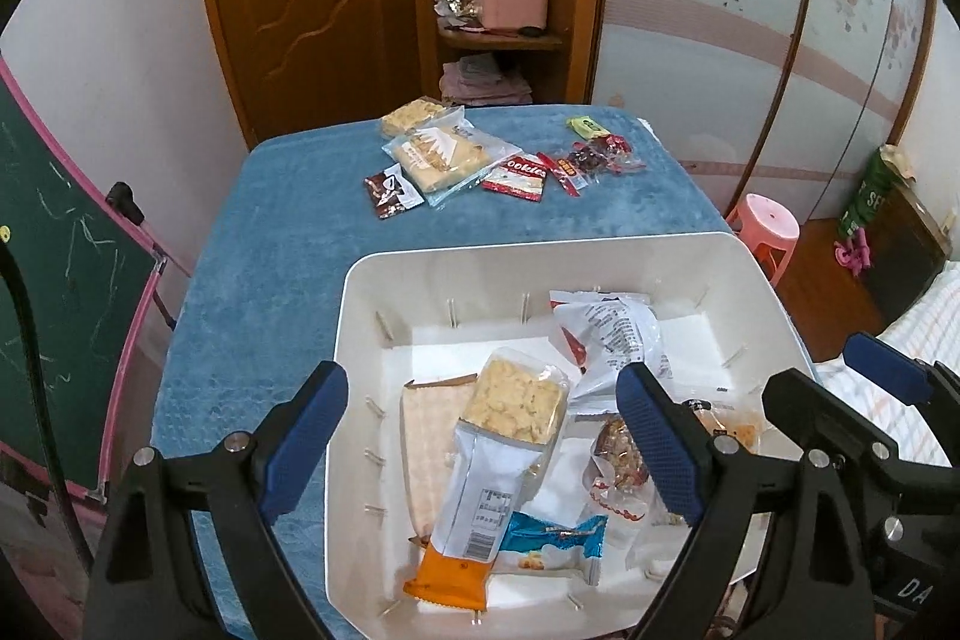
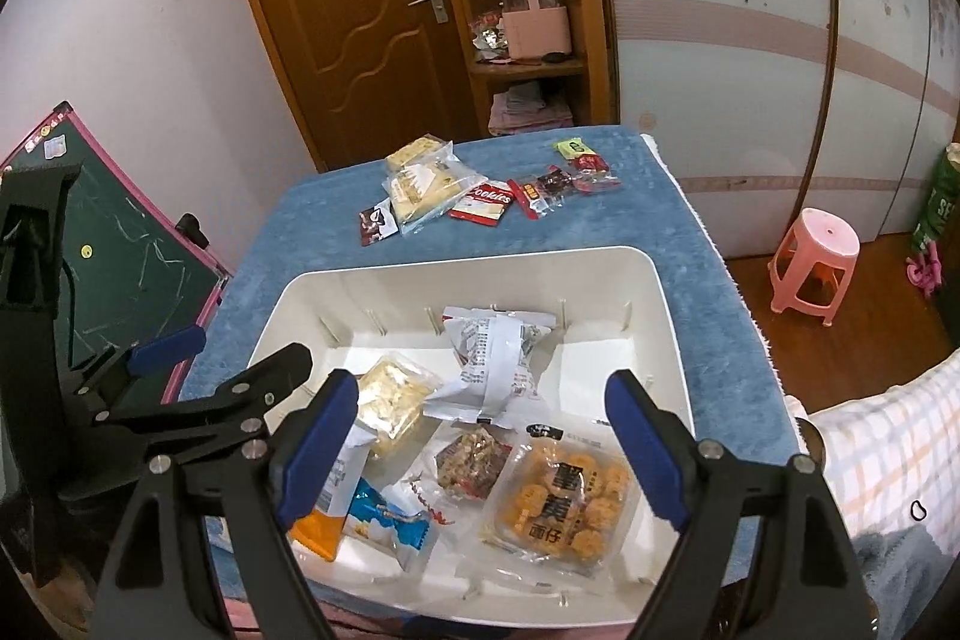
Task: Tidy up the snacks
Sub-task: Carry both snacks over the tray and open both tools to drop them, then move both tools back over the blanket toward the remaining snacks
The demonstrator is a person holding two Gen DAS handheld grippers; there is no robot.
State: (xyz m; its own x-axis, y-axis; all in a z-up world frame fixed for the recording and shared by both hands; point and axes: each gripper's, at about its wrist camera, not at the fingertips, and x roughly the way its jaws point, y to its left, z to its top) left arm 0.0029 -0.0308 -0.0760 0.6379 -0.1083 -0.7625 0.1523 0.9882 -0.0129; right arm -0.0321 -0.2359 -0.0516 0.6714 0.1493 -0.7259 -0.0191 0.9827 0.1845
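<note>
Both sets of jaws hang released over the white bin (image 2: 654,298), left gripper (image 1: 480,436) and right gripper (image 2: 480,454) holding nothing. Loose snacks lie beyond on the blue desk (image 1: 270,244), including a red "Cookies" packet (image 1: 517,177).

Glossy plastic bin (image 2: 660,334) (fuzzy cloth tbl cover (image 2: 708,244)).

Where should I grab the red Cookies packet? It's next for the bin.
Take the Cookies packet by its near edge, coming from the white bin side with jaws low. It lies flat on the blue cloth, its left edge seemingly tucked under the clear cracker bag.
</note>
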